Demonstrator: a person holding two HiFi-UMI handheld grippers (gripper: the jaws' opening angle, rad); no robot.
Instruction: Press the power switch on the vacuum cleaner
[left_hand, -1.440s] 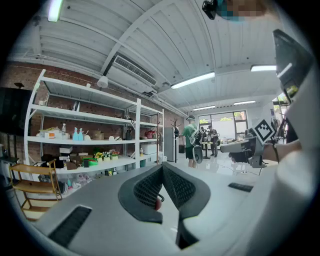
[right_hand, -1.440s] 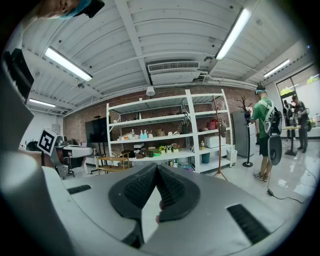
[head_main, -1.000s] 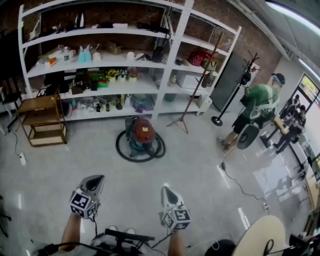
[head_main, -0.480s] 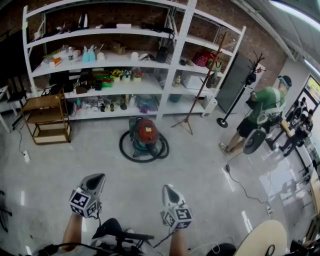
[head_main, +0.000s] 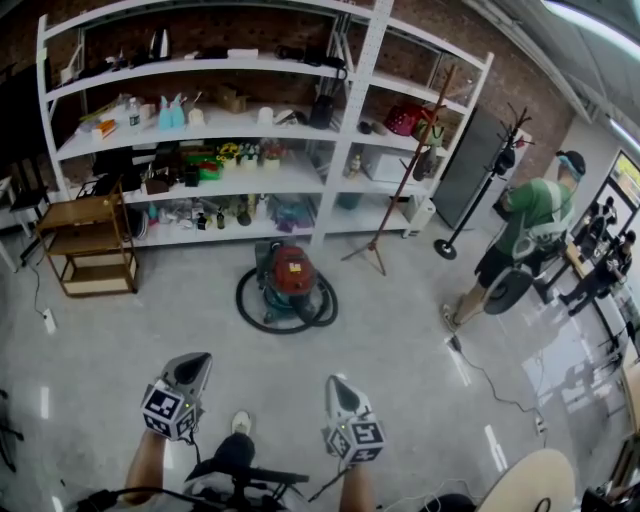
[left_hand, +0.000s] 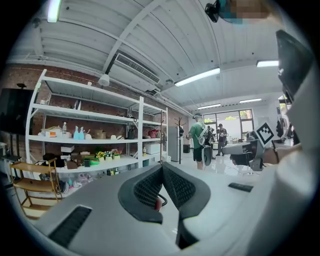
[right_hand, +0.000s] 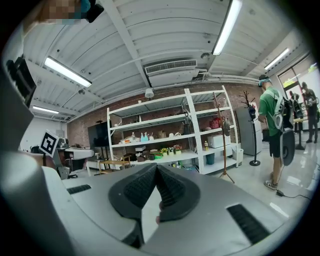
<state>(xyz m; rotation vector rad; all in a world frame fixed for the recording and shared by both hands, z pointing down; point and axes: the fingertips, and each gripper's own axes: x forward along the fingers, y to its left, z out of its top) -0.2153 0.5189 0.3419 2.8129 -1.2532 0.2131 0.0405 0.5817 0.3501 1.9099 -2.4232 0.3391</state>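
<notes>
Plainly, the vacuum cleaner (head_main: 290, 276) sits well ahead on the floor, ringed by its hose (head_main: 241, 298), before the shelves (head_main: 331, 190); left gripper (head_main: 192, 362) and right gripper (head_main: 337, 384) are both clenched on nothing; on approach, that hose could trip a foot.

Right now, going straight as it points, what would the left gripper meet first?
Probably the red vacuum cleaner, seen just under the left gripper's shut tongs; nothing stands between, though depth is unclear.
</notes>
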